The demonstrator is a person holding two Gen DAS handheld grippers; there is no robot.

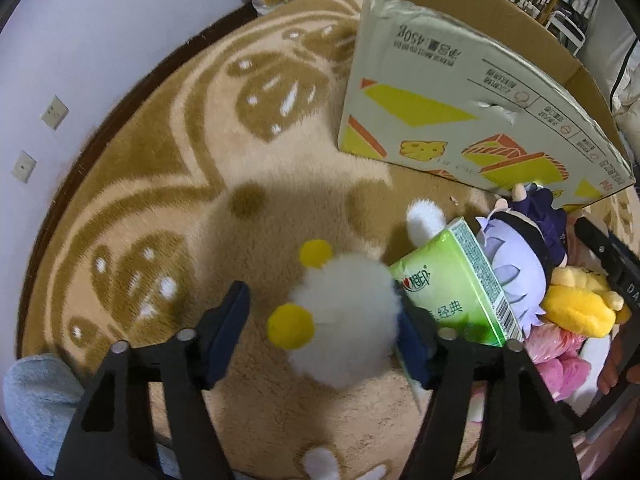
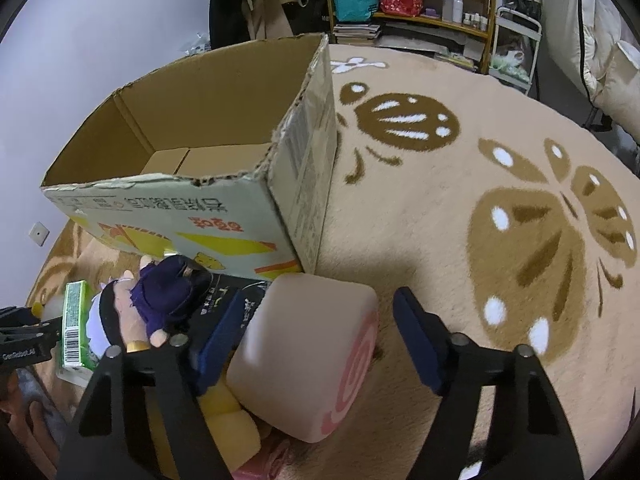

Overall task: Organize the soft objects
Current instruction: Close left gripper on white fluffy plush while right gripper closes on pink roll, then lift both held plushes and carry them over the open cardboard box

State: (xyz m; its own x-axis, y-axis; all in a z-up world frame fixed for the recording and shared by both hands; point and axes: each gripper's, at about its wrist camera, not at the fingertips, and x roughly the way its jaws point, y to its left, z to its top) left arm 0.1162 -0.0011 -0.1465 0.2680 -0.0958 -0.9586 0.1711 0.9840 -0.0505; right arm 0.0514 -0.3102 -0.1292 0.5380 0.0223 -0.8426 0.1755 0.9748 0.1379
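Straddling a white plush (image 1: 344, 316), left gripper (image 1: 320, 328) fingers spread.

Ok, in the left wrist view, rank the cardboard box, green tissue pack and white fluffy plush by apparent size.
1. cardboard box, largest by far.
2. and 3. white fluffy plush and green tissue pack: these look alike, and both sit close to the camera, so no ranking between them.

The box (image 2: 192, 216) stands open-topped, its inside bare down to the floor flaps. Its near wall rises just behind the crowded pile: doll (image 2: 160, 292), tissue pack (image 1: 452, 280), white plush (image 1: 344, 316) and pink cushion (image 2: 308, 356). Right of the box, the rug (image 2: 460, 264) lies open.
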